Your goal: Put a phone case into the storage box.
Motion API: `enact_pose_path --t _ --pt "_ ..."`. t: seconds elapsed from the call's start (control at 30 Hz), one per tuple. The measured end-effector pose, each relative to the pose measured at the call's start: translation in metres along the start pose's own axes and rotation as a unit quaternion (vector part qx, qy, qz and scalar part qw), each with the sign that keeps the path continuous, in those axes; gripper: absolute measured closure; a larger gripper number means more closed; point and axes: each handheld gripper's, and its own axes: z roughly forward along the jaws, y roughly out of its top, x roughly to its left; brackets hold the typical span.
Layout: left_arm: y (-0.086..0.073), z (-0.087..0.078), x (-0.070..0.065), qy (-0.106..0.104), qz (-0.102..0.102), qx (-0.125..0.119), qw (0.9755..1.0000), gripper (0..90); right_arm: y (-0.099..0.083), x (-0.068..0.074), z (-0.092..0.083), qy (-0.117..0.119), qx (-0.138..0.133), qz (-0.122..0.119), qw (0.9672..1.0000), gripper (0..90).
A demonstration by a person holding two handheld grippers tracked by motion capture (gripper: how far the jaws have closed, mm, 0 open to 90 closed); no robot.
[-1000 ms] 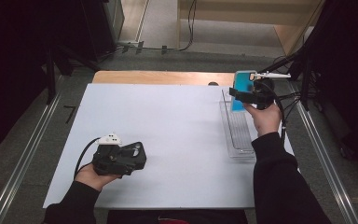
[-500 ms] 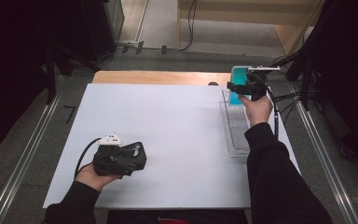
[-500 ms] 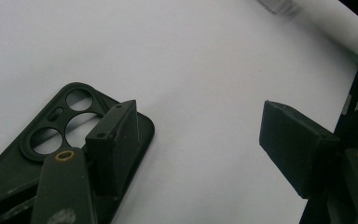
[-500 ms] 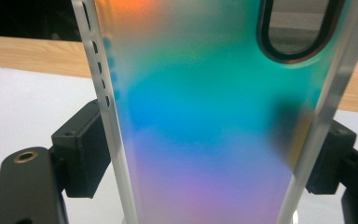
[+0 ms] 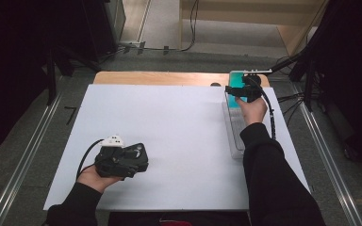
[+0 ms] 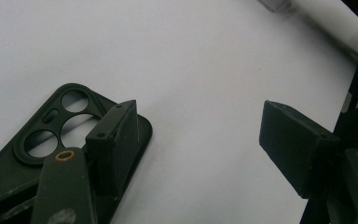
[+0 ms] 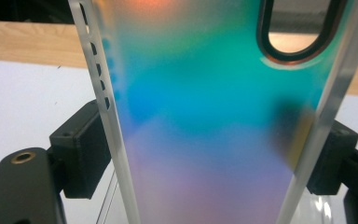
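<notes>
My right gripper (image 5: 235,90) is at the table's far right, shut on an iridescent teal phone case (image 5: 239,96) held upright. In the right gripper view the case (image 7: 205,116) runs up between the two black pads (image 7: 81,149), which press on its clear edges. My left gripper (image 5: 139,157) rests at the near left with its jaws open and nothing between them. A black phone case (image 6: 42,135) with round camera holes lies flat on the white surface, partly under the left gripper's (image 6: 200,140) left jaw.
A long clear plastic tray (image 5: 235,136) lies along the right side of the white board (image 5: 179,122), under the right hand. A strip of wooden table (image 5: 160,77) shows past the board's far edge. Cables trail on the right.
The right gripper has moved left and down with the iridescent case, over the tray's far end. The left hand has stayed put.
</notes>
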Motion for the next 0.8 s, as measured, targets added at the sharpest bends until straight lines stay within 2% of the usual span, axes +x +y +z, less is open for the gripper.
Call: enact_pose_path --t 0.27,0.4,0.47,0.57,0.63,0.67,0.8 --pt "-0.0001 -0.0004 -0.0004 -0.001 0.002 0.001 1.0000 28.1 0.0035 -0.0031 0.0015 -0.002 0.004 0.004 1.0000 10.5" --pt "0.0000 0.0001 -0.0006 -0.001 0.003 0.000 1.0000 28.1 0.0056 -0.0030 0.0039 -0.036 0.008 -0.004 0.9993 10.5" --pt "0.0002 0.0000 -0.0005 0.000 0.002 0.001 1.0000 28.1 0.0063 -0.0033 0.0043 -0.038 0.012 -0.007 0.9992 9.3" --pt "0.0001 0.0000 -0.0002 0.000 0.001 0.001 1.0000 28.1 0.0069 -0.0043 0.0038 -0.036 0.015 -0.003 0.9992 7.6" --pt "0.0001 -0.0003 0.0001 -0.001 0.000 0.000 1.0000 28.1 0.0069 -0.0062 0.0029 -0.030 0.018 -0.002 0.9994 0.0" --pt "0.0000 -0.0004 0.0002 0.000 0.000 0.001 1.0000 28.1 0.0067 -0.0074 0.0024 -0.019 0.020 -0.001 0.9996 0.0" --pt "0.0001 -0.0005 0.0010 0.000 -0.001 0.001 1.0000 28.1 0.0068 -0.0071 -0.0015 -0.010 0.027 -0.002 0.9996 0.0"
